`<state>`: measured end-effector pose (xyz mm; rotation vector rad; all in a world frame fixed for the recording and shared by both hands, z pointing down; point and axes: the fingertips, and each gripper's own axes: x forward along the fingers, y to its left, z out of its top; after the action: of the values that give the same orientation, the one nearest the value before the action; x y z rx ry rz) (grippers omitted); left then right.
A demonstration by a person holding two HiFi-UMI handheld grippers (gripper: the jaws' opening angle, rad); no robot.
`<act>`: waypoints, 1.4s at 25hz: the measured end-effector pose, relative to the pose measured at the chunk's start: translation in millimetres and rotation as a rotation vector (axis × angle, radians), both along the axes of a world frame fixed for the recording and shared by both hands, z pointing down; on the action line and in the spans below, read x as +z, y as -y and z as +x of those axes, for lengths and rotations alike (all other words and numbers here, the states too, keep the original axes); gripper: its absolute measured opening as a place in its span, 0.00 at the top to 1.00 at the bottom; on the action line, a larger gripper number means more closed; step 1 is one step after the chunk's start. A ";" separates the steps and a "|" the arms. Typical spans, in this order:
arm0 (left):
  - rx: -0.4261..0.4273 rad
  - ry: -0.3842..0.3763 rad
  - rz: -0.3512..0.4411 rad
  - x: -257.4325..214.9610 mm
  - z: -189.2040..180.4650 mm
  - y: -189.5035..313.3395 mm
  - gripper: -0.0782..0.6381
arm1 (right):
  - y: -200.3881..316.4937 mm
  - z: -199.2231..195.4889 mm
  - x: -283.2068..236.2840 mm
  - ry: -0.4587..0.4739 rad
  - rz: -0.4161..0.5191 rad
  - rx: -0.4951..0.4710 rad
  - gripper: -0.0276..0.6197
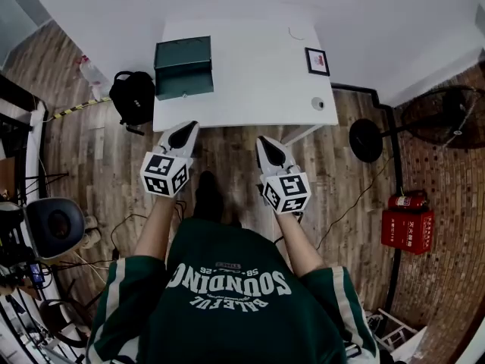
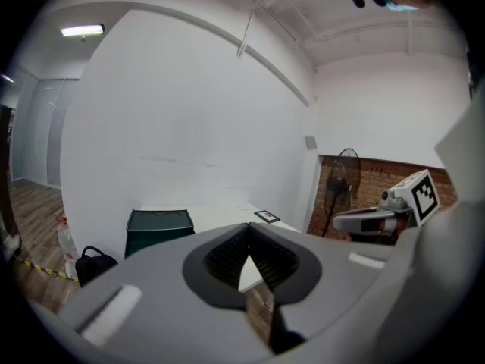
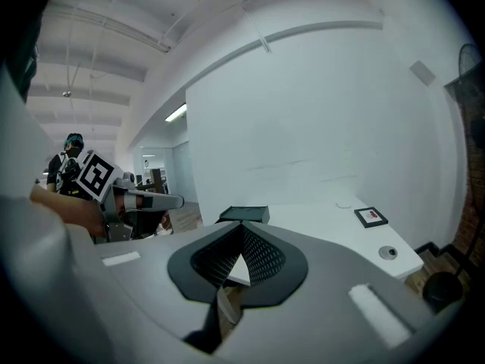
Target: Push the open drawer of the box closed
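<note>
A dark green box (image 1: 183, 67) stands on the left part of the white table (image 1: 250, 74). Its drawer front (image 1: 184, 86) juts toward the table's near edge. The box also shows in the left gripper view (image 2: 158, 230) and in the right gripper view (image 3: 244, 214). My left gripper (image 1: 185, 133) hangs shut and empty over the floor just short of the table's near edge, below the box. My right gripper (image 1: 267, 145) is level with it further right, also shut with nothing in it. Both point toward the table.
On the table lie a small framed picture (image 1: 317, 61) and a round grey disc (image 1: 318, 103). A black backpack (image 1: 132, 97) leans by the table's left side. A floor fan (image 1: 443, 116), a red extinguisher box (image 1: 408, 226) and a chair (image 1: 54, 226) stand around.
</note>
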<state>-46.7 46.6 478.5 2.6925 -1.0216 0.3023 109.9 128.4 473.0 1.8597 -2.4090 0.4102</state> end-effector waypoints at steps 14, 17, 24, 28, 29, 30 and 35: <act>0.041 0.010 -0.038 5.0 -17.1 163.5 0.82 | 161.9 -17.5 -8.2 -0.021 -0.025 0.042 0.95; 0.046 0.010 -0.049 9.6 -23.5 186.6 0.82 | 182.7 -23.3 -9.6 -0.027 -0.026 0.050 0.95; 0.047 0.011 -0.078 21.7 -24.9 222.5 0.82 | 215.9 -22.1 -1.8 -0.035 -0.050 0.055 0.95; 0.029 0.012 -0.085 23.4 -21.7 234.8 0.82 | 231.4 -13.8 1.2 -0.032 -0.054 0.047 0.95; 0.018 0.013 -0.085 23.4 -21.1 237.9 0.82 | 236.4 -11.5 1.5 -0.030 -0.053 0.041 0.95; 0.005 0.014 -0.085 23.5 -20.4 241.4 0.82 | 242.2 -9.0 1.5 -0.029 -0.051 0.033 0.95; -0.061 0.020 -0.083 23.7 -14.1 265.2 0.82 | 282.5 -1.8 1.0 -0.033 -0.044 -0.070 0.95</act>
<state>-60.7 -218.6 502.2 2.5844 -1.0711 0.3529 108.2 -154.1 474.0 1.7443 -2.4156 0.4211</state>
